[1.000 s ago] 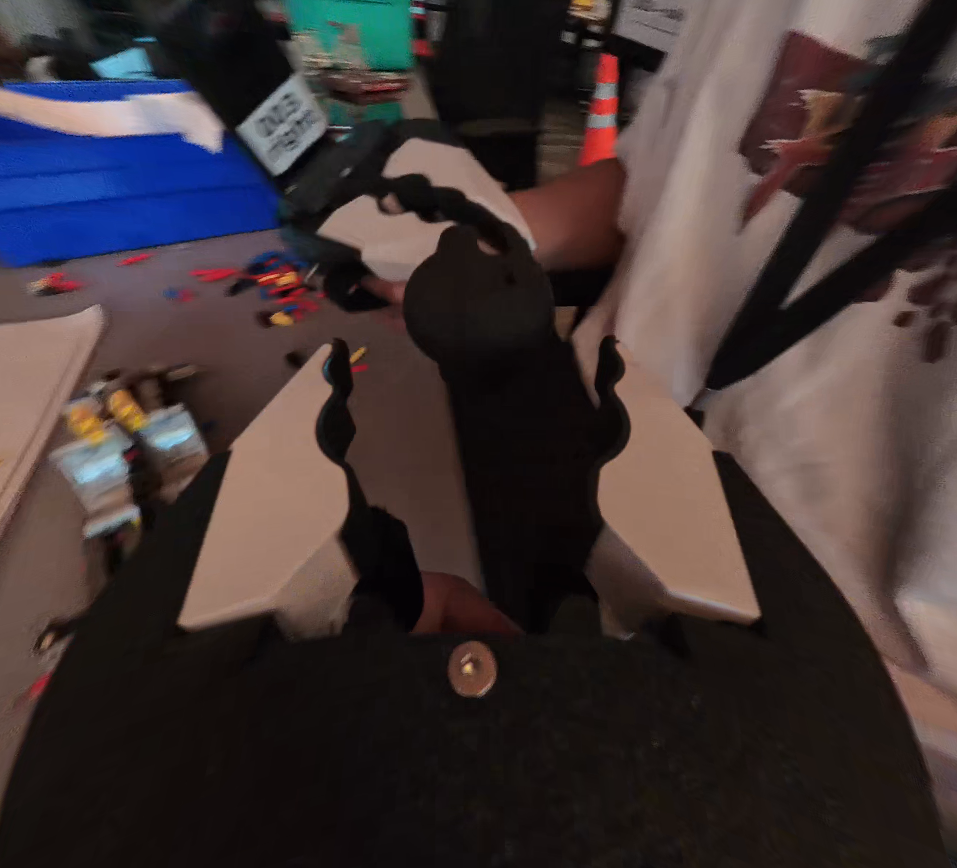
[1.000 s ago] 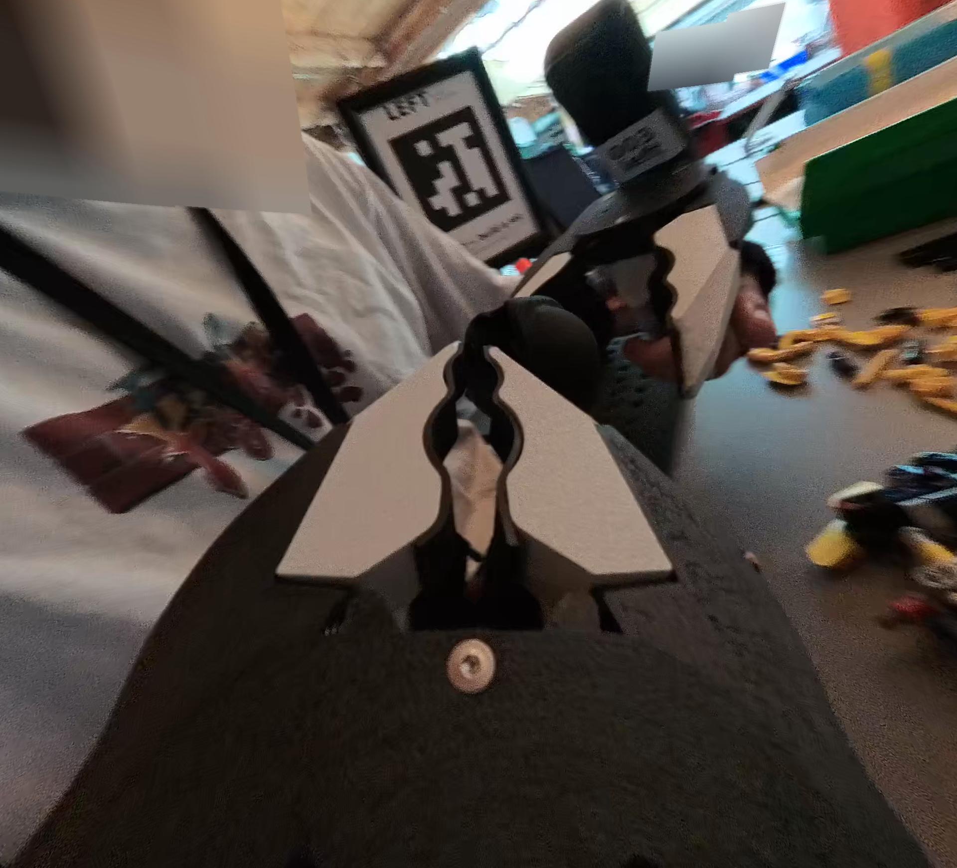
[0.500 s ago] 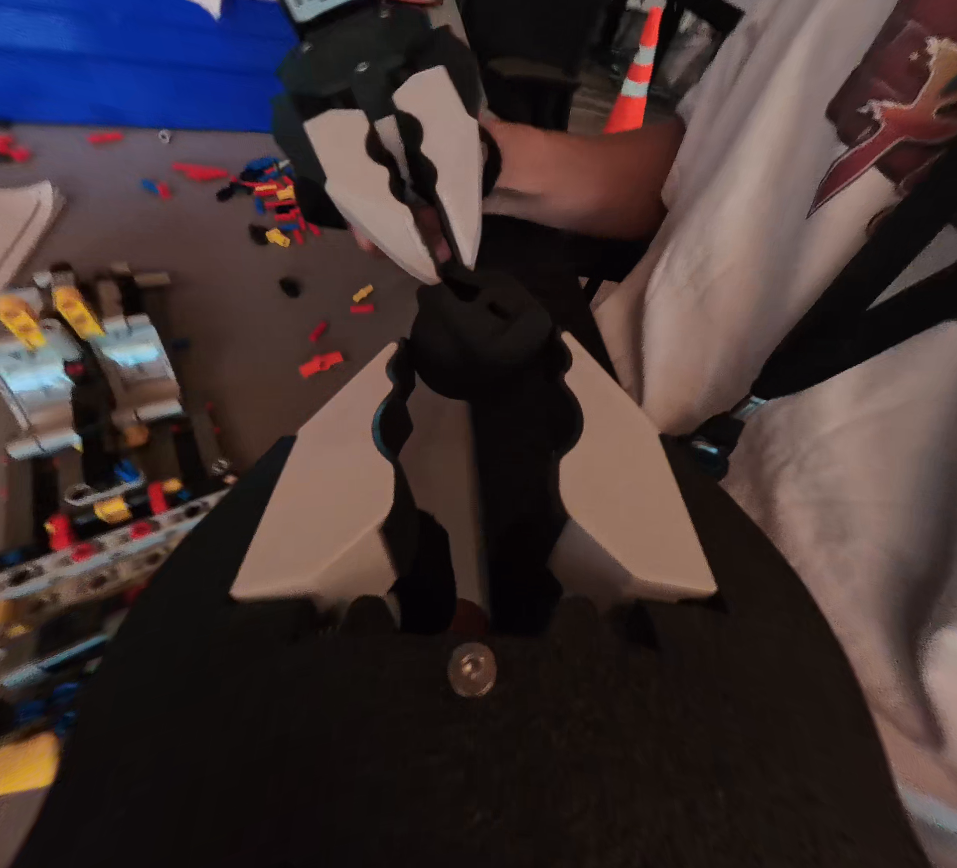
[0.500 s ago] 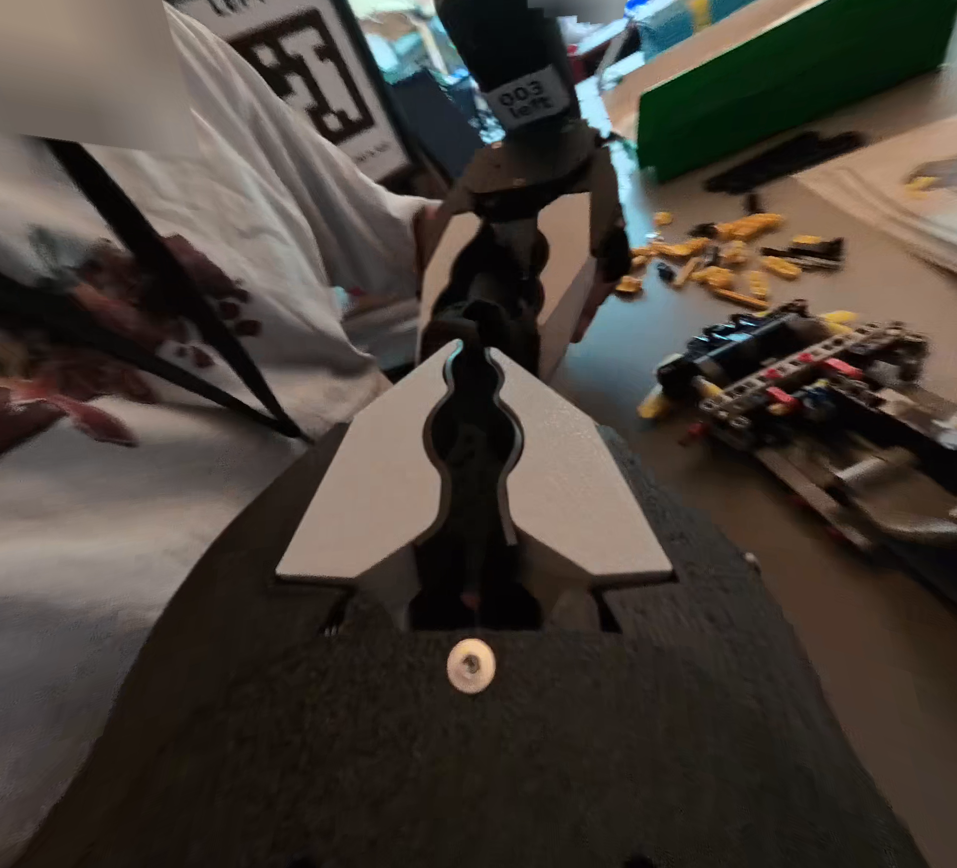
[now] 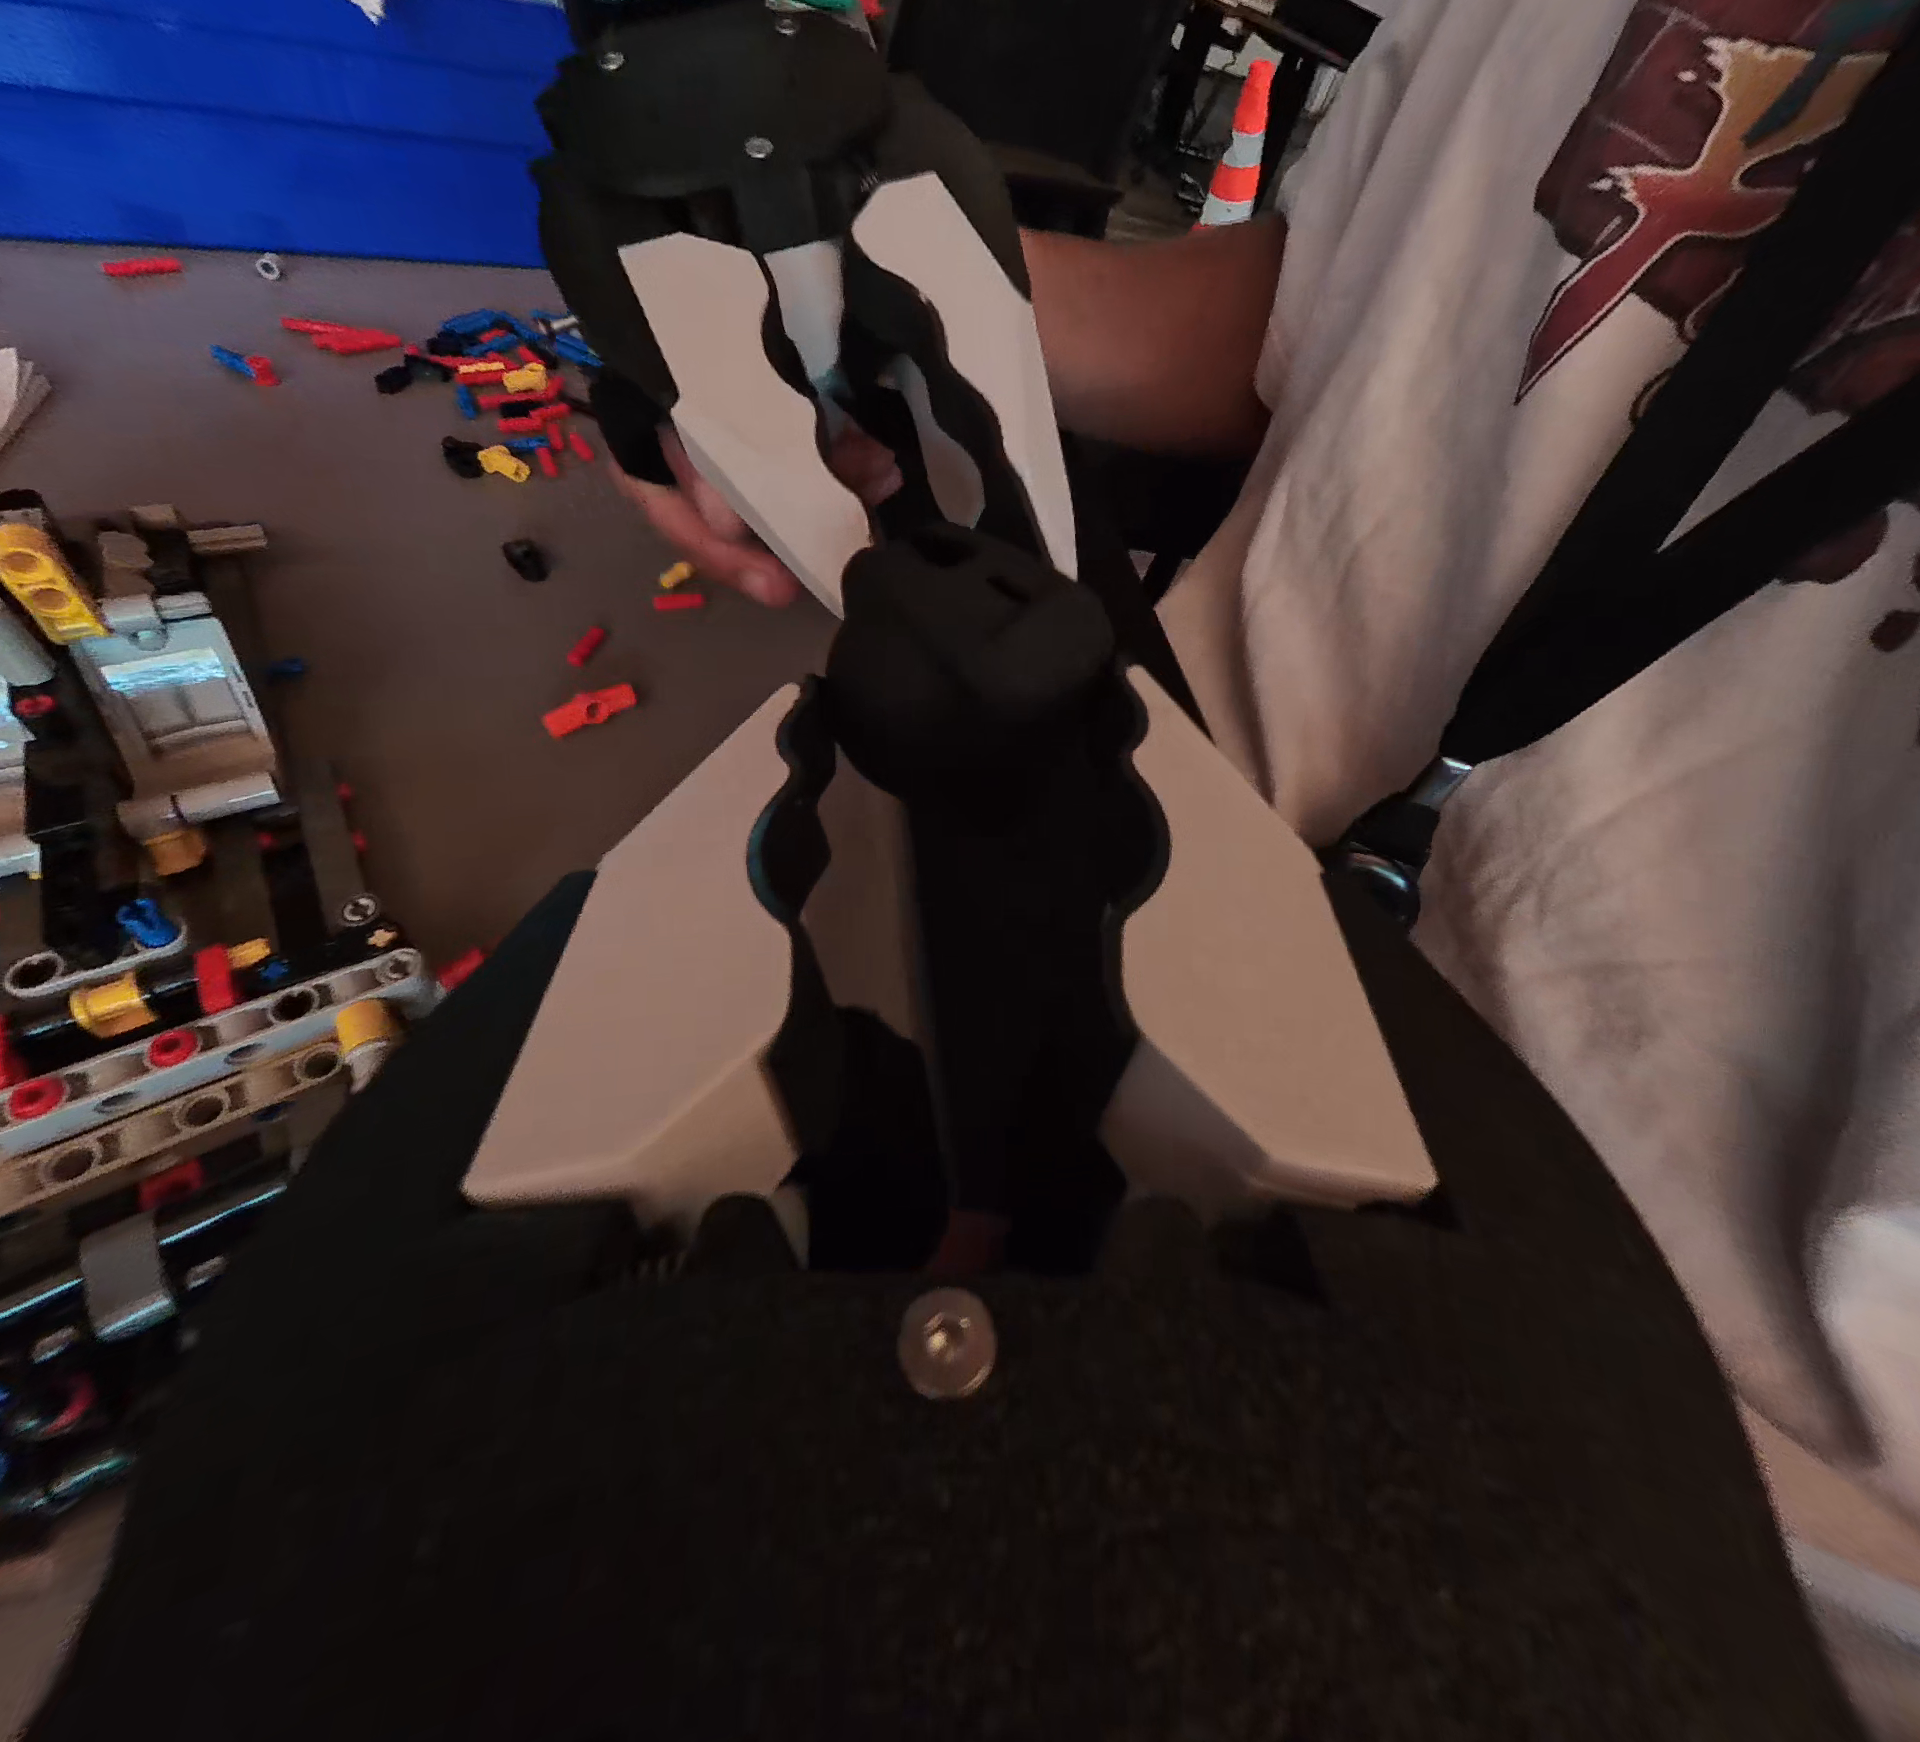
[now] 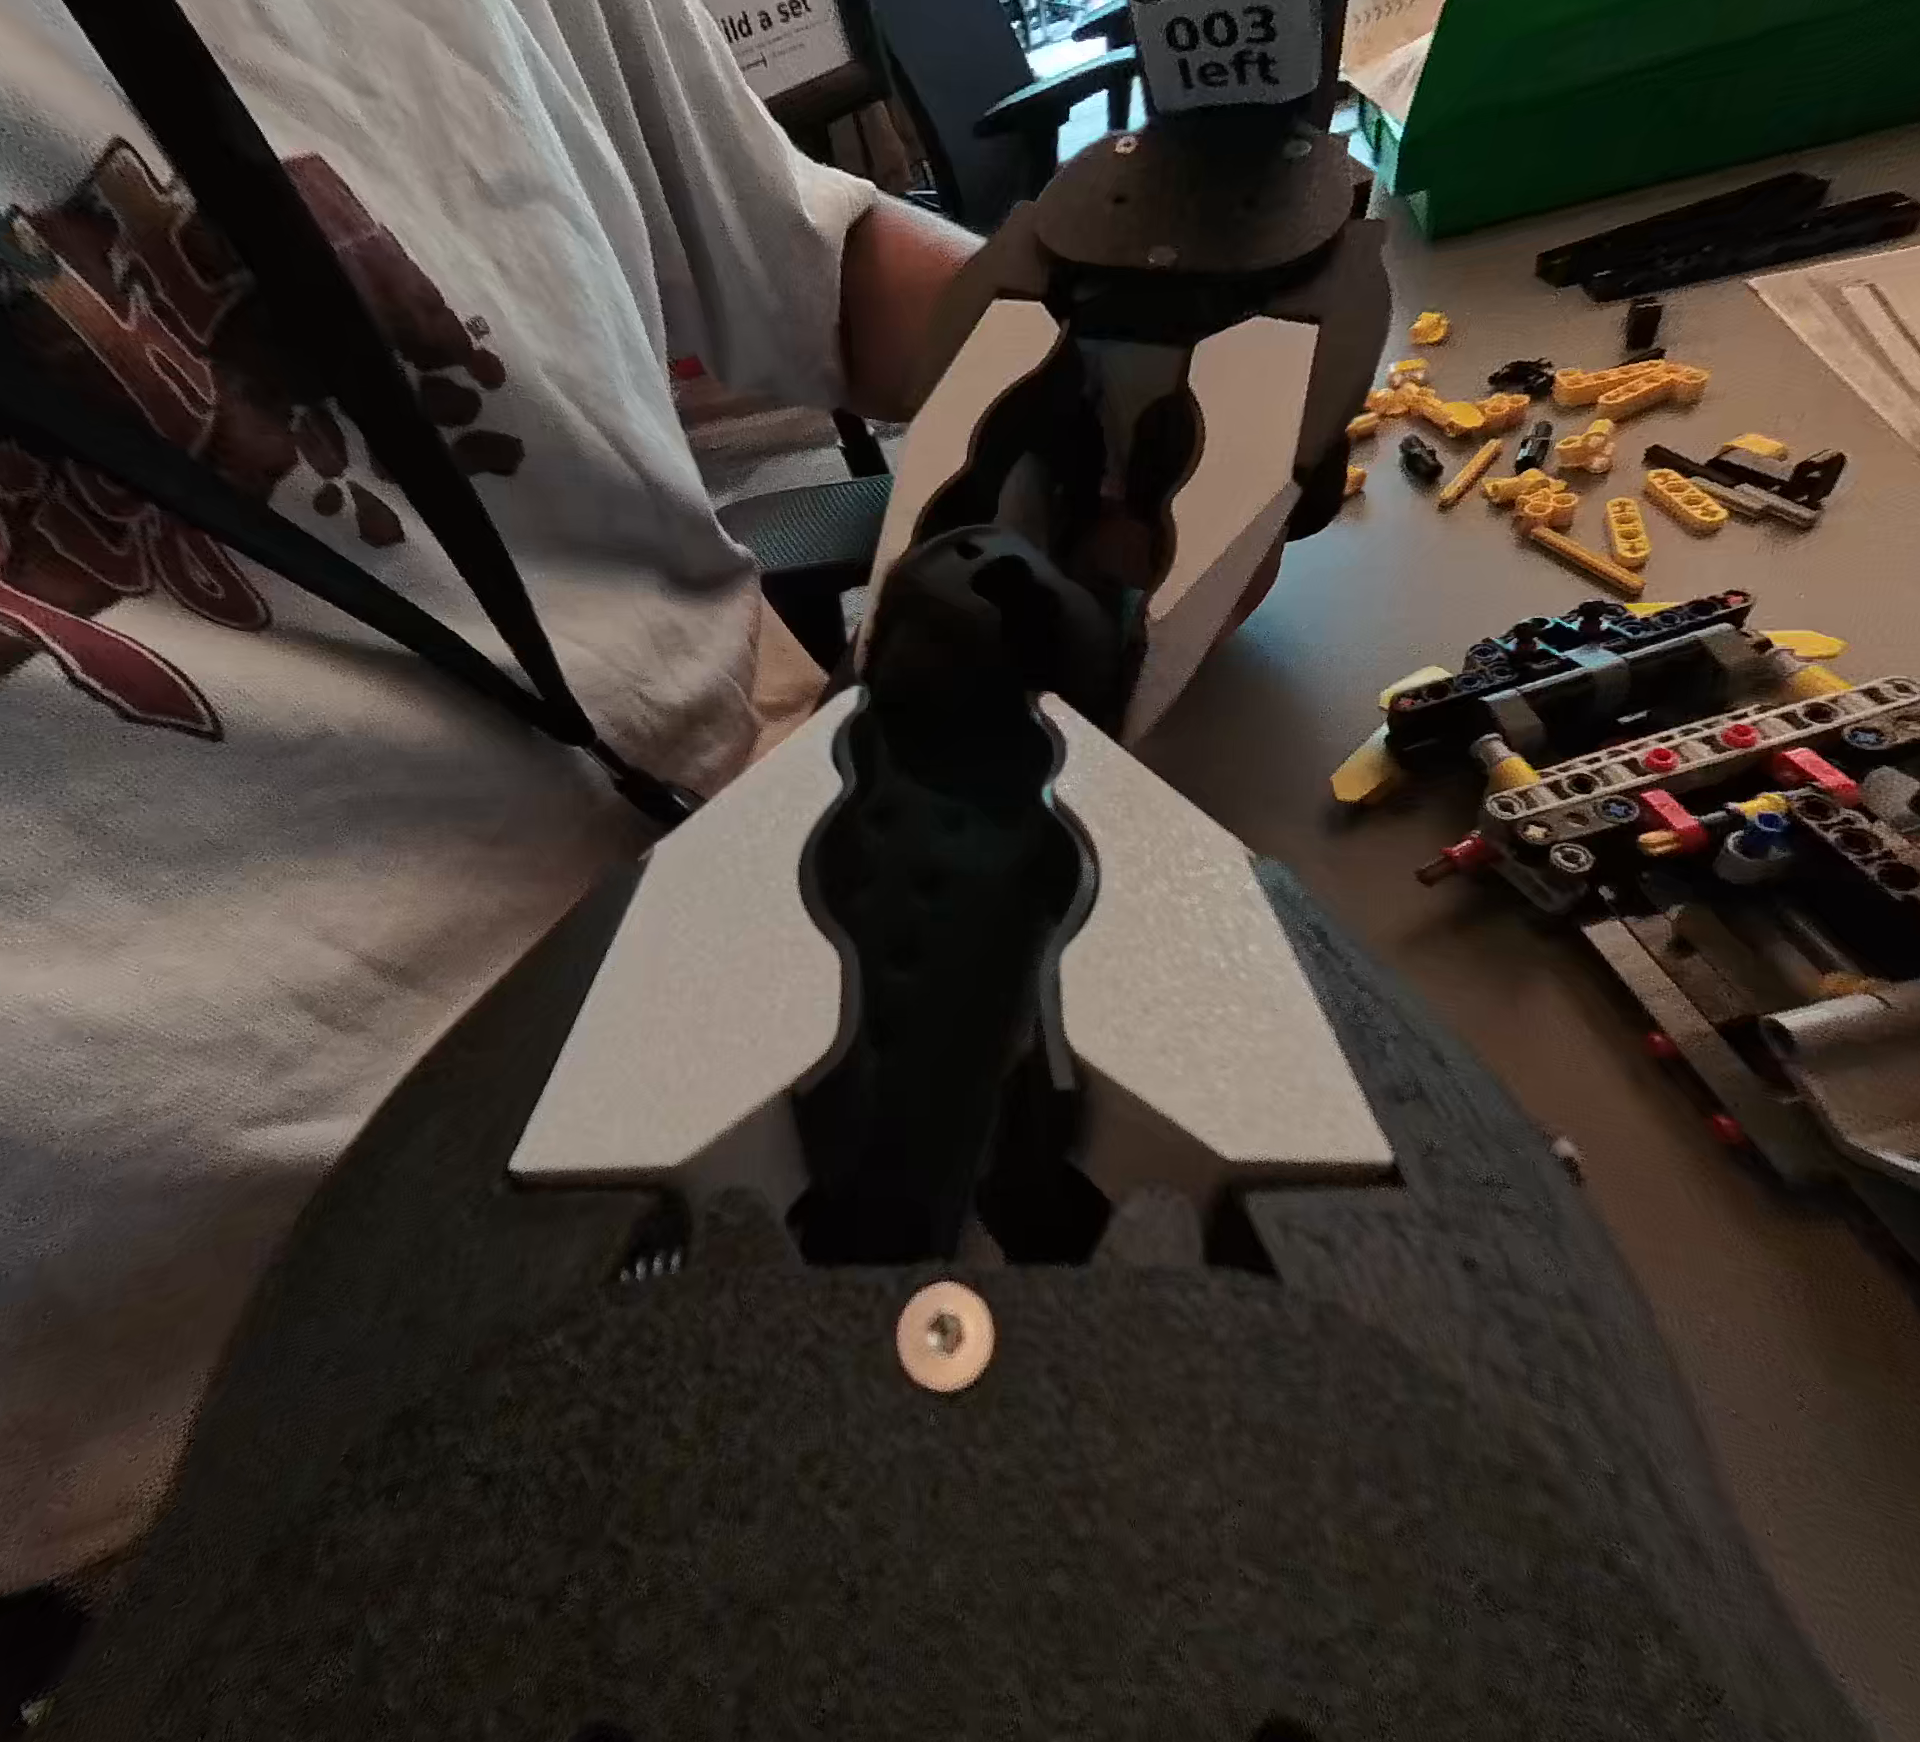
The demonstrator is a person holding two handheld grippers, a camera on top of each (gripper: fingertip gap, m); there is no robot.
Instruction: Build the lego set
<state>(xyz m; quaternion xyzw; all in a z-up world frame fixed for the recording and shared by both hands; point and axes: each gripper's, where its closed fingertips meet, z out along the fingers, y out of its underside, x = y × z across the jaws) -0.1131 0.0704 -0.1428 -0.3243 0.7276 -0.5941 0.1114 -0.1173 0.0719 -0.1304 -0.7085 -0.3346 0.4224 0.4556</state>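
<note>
A black Lego piece [image 5: 971,643] with a rounded, holed end sits between the tips of both grippers, which face each other above the table's near edge. My left gripper [image 5: 966,695] is closed around that end. A narrow gap shows at its left finger lower down. My right gripper [image 6: 951,700] hugs the same piece [image 6: 966,612] on both sides. Each gripper also shows in the other's view, the right one [image 5: 945,565] and the left one [image 6: 1013,674]. How far the piece runs back between the fingers is too dark to tell.
A partly built grey and black model [image 5: 187,1017] [image 6: 1662,757] lies on the brown table. There are loose red and blue pieces [image 5: 509,383], yellow pieces [image 6: 1538,445], black beams [image 6: 1714,232], a blue bin [image 5: 260,134] and a green box [image 6: 1662,30]. A person in a white shirt [image 5: 1558,549] is close behind. Left and right tips are no more than a few centimetres apart.
My left gripper's fingers have narrowed around the black piece. The two grippers have tipped down toward the table and drawn close, tip to tip. My right gripper's tips have parted around the piece.
</note>
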